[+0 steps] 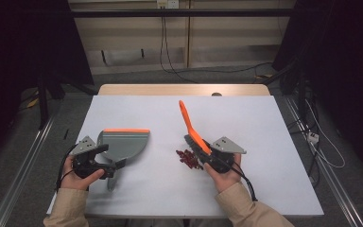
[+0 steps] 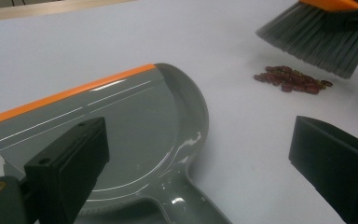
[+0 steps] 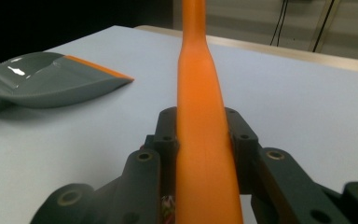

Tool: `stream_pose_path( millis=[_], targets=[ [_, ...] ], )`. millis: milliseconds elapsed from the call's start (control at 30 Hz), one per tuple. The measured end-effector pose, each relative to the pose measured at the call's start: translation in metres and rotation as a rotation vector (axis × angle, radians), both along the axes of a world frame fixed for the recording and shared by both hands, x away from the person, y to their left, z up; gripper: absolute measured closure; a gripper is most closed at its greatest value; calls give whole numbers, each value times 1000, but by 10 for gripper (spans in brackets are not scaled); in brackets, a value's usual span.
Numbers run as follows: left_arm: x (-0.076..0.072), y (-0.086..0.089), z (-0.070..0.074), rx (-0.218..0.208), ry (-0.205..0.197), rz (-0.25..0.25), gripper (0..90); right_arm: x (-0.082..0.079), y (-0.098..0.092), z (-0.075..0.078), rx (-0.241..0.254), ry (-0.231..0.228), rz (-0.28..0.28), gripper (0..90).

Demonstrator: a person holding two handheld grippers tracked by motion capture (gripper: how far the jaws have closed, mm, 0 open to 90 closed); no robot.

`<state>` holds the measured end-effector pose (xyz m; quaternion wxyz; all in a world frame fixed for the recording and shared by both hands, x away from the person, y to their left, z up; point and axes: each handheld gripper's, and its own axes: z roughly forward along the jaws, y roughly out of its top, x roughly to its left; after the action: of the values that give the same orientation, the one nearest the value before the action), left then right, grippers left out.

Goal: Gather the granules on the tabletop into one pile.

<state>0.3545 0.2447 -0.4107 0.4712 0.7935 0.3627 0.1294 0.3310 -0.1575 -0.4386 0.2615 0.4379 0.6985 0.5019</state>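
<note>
A grey dustpan with an orange lip lies flat on the white table, left of centre. My left gripper is at its handle end. In the left gripper view the jaws stand wide apart, open, with the pan and its handle between them, untouched. My right gripper is shut on the orange handle of a brush, which slants up and away. Its grey bristles hover just over a small pile of dark red beans. The right gripper view looks along the gripped handle, with the dustpan to its left.
The table's far side ends in a wooden strip. Cables run over the floor behind the table and along its right side. Dark curtains hang at both back corners, and a metal rail lies on the floor at the left.
</note>
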Motion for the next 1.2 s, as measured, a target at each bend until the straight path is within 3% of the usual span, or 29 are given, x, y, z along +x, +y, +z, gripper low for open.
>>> stream_pose_path(
  millis=[100,267,533,867,1067,1200],
  targets=[
    [0,-1,-1,3,1,-5,47,-5,2,-7,6,-6,-11,713],
    [1,0,-1,4,3,-5,46,2,13,-13,2,-37,-10,713],
    [1,2,-2,20,13,12,46,15,25,-12,3,-38,9,713],
    [-9,-2,-6,82,58,33,53,11,2,3,15,-34,36,713],
    [-11,0,-8,73,71,22,57,3,-5,8,25,-34,125,713],
    [-12,2,-8,59,68,26,57,-4,5,7,42,-10,244,713]
  ],
)
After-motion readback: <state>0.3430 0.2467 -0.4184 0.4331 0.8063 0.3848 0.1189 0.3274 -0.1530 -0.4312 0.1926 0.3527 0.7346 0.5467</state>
